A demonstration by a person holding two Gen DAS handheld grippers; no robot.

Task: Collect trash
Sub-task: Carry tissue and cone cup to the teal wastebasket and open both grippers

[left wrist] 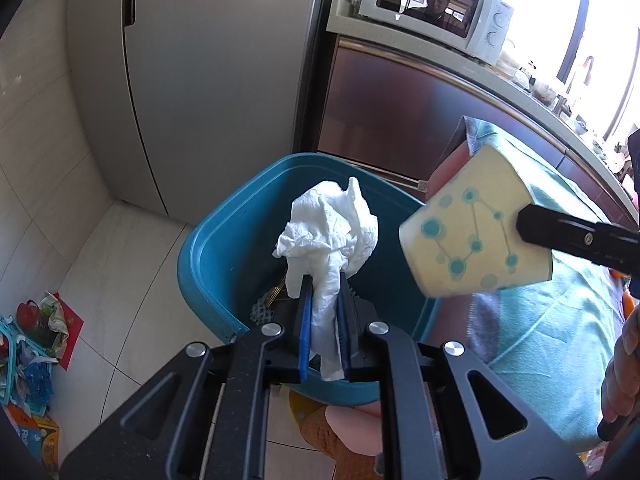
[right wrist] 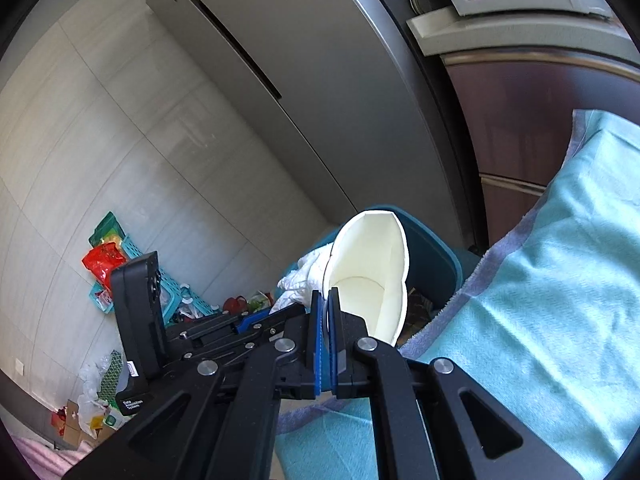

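While the crumpled white tissue [left wrist: 332, 232] hangs pinched between the blue pads of the left tongs [left wrist: 326, 312], it sits directly over the open mouth of the teal plastic bin [left wrist: 212, 248]. Its soft, wrinkled bulk rises above the pads, with a tail trailing below them. To the right, the right tongs [right wrist: 327, 320] are pressed together on the thin wall of a paper cup [left wrist: 472, 240], pale yellow with blue dots joined by lines; the cup is tilted, squashed to an oval, with its white inside [right wrist: 372, 280] showing. It is held at the bin's right rim. A turquoise towel [right wrist: 540, 300] of terry weave lies just right of the bin. Behind stands a smooth grey refrigerator [left wrist: 208, 72]. Bare floor tile [left wrist: 120, 272] lies left of the bin.
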